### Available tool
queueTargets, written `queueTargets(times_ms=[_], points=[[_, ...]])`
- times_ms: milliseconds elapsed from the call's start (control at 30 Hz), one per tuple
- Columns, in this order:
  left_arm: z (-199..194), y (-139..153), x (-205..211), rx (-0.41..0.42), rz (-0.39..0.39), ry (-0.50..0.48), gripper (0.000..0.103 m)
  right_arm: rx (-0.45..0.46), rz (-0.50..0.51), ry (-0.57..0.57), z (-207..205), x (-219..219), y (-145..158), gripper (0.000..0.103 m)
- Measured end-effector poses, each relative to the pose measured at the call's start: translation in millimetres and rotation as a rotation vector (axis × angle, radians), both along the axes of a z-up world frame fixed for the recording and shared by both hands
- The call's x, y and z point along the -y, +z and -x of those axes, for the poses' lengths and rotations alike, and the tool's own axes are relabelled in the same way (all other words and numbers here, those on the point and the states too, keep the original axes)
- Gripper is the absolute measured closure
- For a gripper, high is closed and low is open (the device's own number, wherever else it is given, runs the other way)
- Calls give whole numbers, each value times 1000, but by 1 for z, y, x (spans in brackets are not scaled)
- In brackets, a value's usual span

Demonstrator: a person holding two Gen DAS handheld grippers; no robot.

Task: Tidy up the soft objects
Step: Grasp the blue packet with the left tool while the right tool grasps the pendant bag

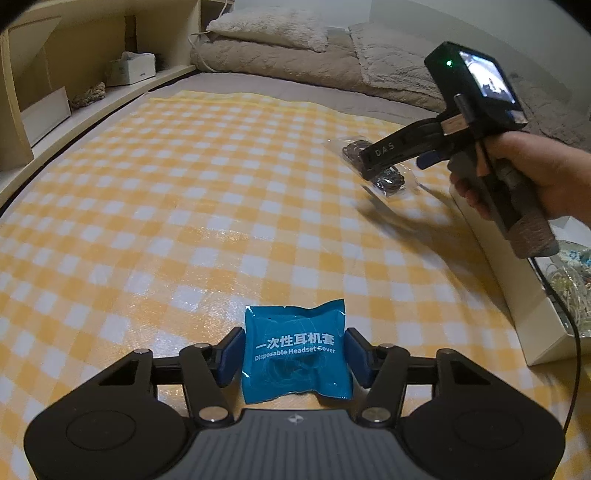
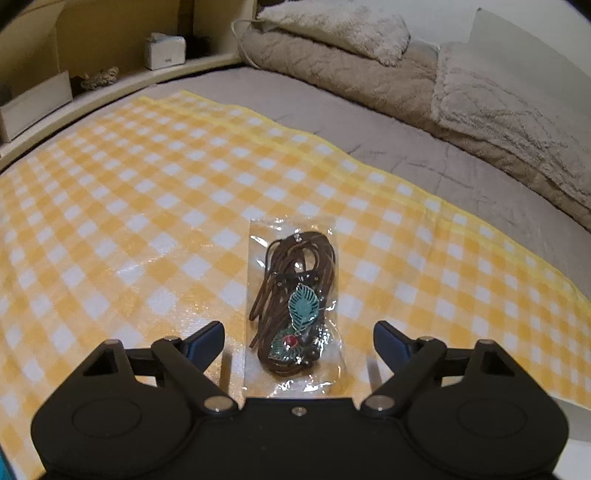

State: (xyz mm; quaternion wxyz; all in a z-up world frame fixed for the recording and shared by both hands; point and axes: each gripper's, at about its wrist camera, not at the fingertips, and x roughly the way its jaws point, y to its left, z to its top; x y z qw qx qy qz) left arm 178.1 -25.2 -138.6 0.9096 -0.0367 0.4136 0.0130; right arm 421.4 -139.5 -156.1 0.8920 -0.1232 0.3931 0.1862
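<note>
A blue packet (image 1: 295, 354) printed "Disposable Headset Cover" lies on the yellow checked cloth (image 1: 192, 206). My left gripper (image 1: 293, 356) straddles it, and both blue pads touch its side edges. A clear bag holding brown cords and teal leaf pendants (image 2: 293, 299) lies farther right on the cloth (image 2: 129, 206). My right gripper (image 2: 298, 341) is open around the bag's near end, with a gap on each side. In the left wrist view a hand holds the right gripper (image 1: 384, 166) low over that bag (image 1: 389, 184).
A white open box (image 1: 517, 295) with pale items inside stands at the cloth's right edge. Folded fleece blankets (image 2: 369, 74) and a pillow (image 2: 332, 26) lie at the back of the bed. A wooden shelf (image 1: 92, 96) along the left carries a tissue box (image 1: 131, 68).
</note>
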Motion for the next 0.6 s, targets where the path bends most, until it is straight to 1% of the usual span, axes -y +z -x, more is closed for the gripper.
queueTargets(times_ms=[100,167,233,300,400,567,600], points=[[0,1,-4,-1,20,-8,48,-26,-16,-13,-6,0,-5,23],[0,2,-6,-1,29,-13,49,-55,-31,-30,-10,1,-9,30],[0,3,-7,0,34,-15,50,-85,-46,-43,-13,3,-14,35],[0,4,-8,4,36,-18,51,-86,-56,-43,-13,3,-15,35],[0,6,-9,9,37,-17,52,-73,-41,-27,-10,0,-14,38],[-1,11,-10,20,35,-1,52,-45,-22,-6,-3,-4,-11,50],[-2,12,-10,24,34,2,52,-40,-21,-6,-2,-4,-9,51]])
